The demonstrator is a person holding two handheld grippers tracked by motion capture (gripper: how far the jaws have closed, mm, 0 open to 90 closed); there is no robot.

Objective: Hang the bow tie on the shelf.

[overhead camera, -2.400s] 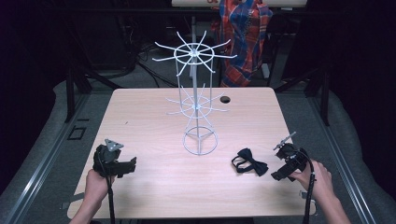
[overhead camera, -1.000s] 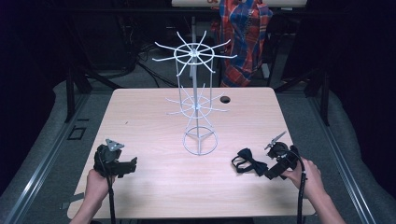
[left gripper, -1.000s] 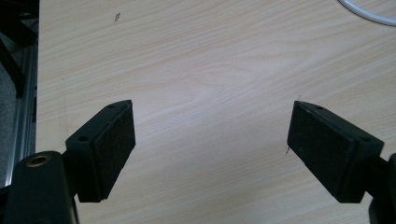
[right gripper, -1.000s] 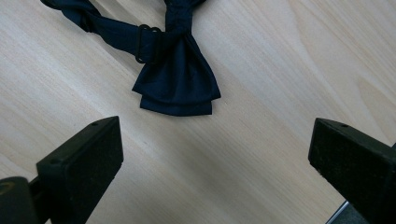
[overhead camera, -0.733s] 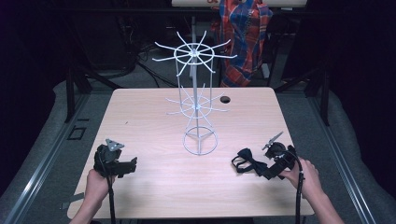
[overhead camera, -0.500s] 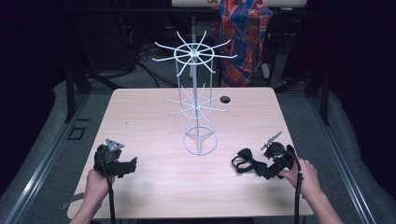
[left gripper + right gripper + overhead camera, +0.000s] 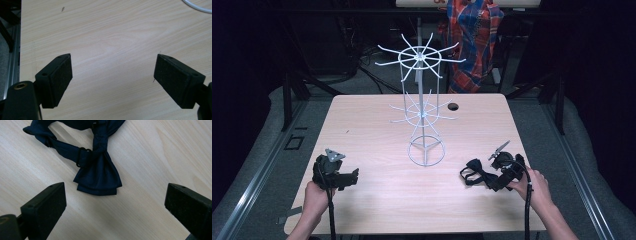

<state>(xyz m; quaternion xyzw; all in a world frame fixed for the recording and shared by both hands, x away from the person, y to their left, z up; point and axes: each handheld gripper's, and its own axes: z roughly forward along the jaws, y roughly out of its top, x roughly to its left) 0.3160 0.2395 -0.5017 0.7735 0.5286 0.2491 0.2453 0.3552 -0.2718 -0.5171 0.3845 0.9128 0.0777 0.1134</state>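
Right in front of the right gripper (image 7: 113, 207) sits the bow tie (image 7: 98, 176); jaws wide apart, so ease forward and pinch that wing squarely. Left gripper (image 7: 112, 80) idles, jaws apart too.

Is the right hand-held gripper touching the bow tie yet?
Apart. In the right gripper view, the right hand-held gripper has its jaws spread wide, and bare table shows between them and the bow tie.

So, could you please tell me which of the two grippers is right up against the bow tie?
The right gripper. It sits open beside the dark bow tie, which lies just ahead of its jaws. The left gripper, also open, has bare table before it.
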